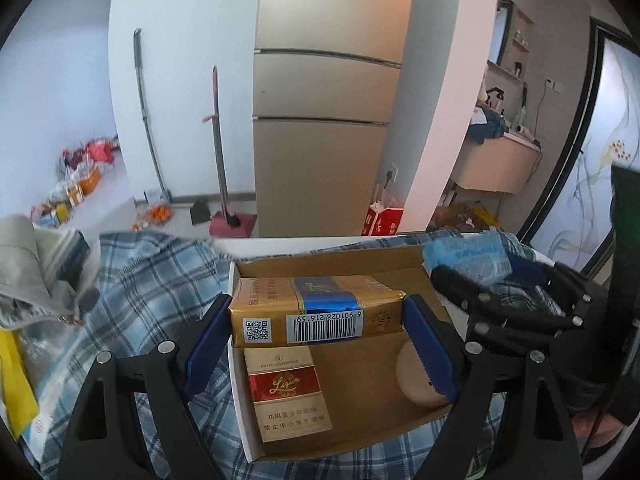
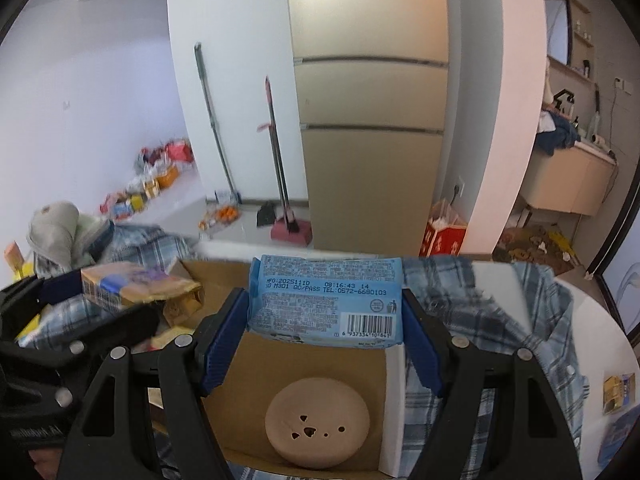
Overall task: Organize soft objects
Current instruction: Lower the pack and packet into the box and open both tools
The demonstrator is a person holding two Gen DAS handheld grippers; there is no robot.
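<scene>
Gold pack (image 1: pixel 316 312), soft and foil-wrapped, sits clamped between the left gripper's (image 1: pixel 318 320) blue pads above the cardboard box (image 1: pixel 360 432). Inside the box, a red-and-gold carton (image 1: pixel 286 394) lies flat at the left and a round tan puff (image 2: pixel 318 424) at the right. Over that puff the right gripper (image 2: pixel 324 324) pinches a blue tissue pack (image 2: pixel 326 300) by its sides. Plaid cloth (image 2: pixel 480 300) spreads under and around the box.
</scene>
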